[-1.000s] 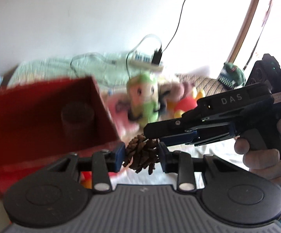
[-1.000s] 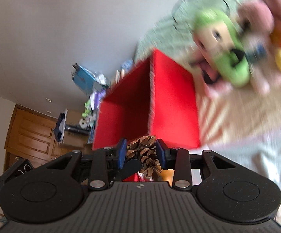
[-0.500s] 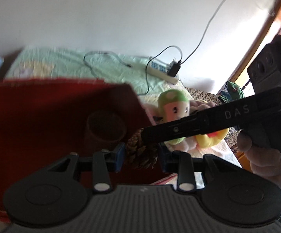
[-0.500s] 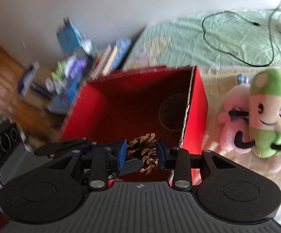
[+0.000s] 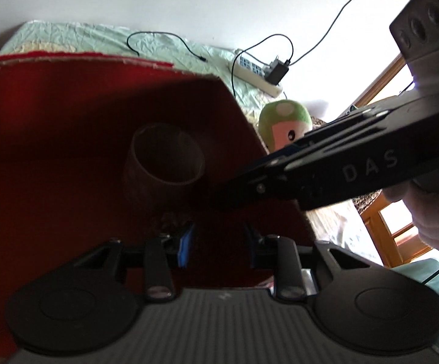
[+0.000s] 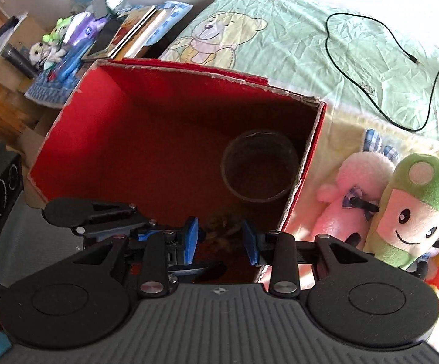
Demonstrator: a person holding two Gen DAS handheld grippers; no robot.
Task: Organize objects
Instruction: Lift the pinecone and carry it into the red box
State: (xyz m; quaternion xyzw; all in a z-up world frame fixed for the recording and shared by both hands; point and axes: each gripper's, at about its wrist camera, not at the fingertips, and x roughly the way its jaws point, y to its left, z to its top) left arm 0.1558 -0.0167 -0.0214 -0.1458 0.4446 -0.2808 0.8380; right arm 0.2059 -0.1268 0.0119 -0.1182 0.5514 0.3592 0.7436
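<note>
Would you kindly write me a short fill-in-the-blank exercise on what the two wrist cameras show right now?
1. The pine cone lies inside the ____ box.
2. The jaws of the right gripper stand ____.
3. The brown cylinder stands in the box with its ____ end up.
4. The plush beside the box wears a ____ cap.

Missing words: red; open; open; green
</note>
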